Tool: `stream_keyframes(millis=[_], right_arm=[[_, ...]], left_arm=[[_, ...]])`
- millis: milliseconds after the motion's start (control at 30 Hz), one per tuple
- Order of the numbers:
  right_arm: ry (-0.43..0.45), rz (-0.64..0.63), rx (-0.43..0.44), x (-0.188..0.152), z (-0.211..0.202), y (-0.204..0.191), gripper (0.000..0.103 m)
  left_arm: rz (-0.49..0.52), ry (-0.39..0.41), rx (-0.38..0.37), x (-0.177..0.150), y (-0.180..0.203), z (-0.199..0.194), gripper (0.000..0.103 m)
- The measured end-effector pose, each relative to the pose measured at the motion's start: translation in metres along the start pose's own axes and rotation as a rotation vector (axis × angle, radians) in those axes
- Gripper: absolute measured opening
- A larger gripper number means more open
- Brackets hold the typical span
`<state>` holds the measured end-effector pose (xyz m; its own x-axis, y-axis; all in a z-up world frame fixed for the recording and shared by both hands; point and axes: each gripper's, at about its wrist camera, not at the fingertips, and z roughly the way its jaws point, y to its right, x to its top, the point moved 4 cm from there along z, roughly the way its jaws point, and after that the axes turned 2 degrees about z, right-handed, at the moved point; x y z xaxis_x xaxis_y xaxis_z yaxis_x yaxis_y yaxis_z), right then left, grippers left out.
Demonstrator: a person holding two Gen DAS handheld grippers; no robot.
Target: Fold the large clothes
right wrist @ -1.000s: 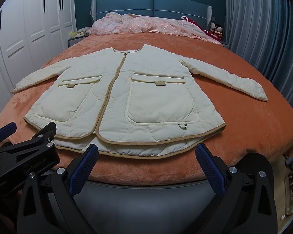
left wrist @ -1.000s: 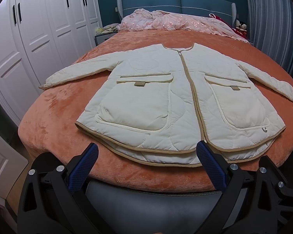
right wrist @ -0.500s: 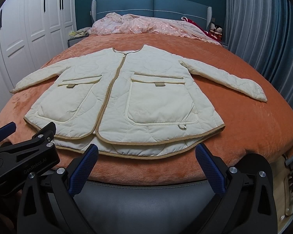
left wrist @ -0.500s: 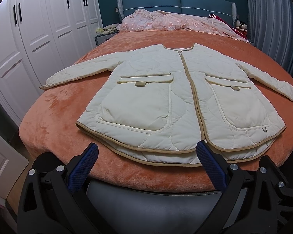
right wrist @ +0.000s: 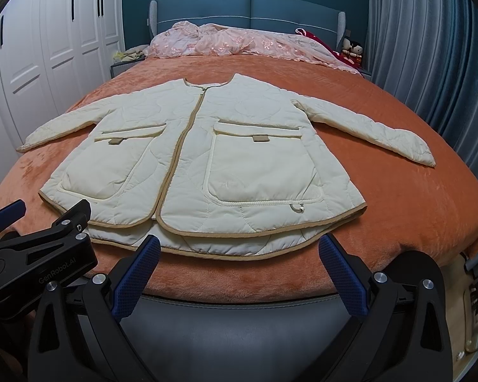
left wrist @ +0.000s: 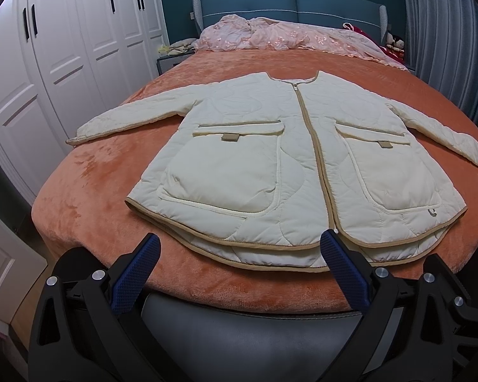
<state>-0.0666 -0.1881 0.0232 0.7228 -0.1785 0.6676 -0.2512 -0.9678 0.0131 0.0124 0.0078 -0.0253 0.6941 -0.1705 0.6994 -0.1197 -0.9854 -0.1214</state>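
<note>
Cream jacket point(left wrist: 290, 165) lies flat; both jaws gape empty; only right view shows left gripper point(right wrist: 38, 248)

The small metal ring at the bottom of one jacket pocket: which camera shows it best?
The right wrist view: the metal ring lies near the frame's middle, its loop readable against the jacket. In the left wrist view the ring sits toward the right edge, smaller and harder to read.
</note>
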Motion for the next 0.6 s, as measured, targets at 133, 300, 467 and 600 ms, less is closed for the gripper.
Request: stream_keyframes(millis=[133, 300, 467, 600], right_arm=[[0.003, -0.001, 0.000, 0.0002, -0.0001, 0.0010, 0.098], [0.006, -0.003, 0.000, 0.0018, -0.0003, 0.0037, 0.098], [0.008, -0.004, -0.001, 0.0021, -0.0009, 0.0042, 0.098], [0.007, -0.004, 0.000, 0.0018, -0.0003, 0.0047, 0.098]], left_arm=[[0.000, 0.001, 0.000, -0.0002, 0.0002, -0.0001, 0.098], [0.000, 0.003, 0.002, -0.0008, 0.0007, -0.0004, 0.098], [-0.001, 0.002, 0.002, -0.0006, 0.0005, -0.0004, 0.098], [0.000, 0.003, 0.003, -0.0006, 0.0004, -0.0007, 0.098]])
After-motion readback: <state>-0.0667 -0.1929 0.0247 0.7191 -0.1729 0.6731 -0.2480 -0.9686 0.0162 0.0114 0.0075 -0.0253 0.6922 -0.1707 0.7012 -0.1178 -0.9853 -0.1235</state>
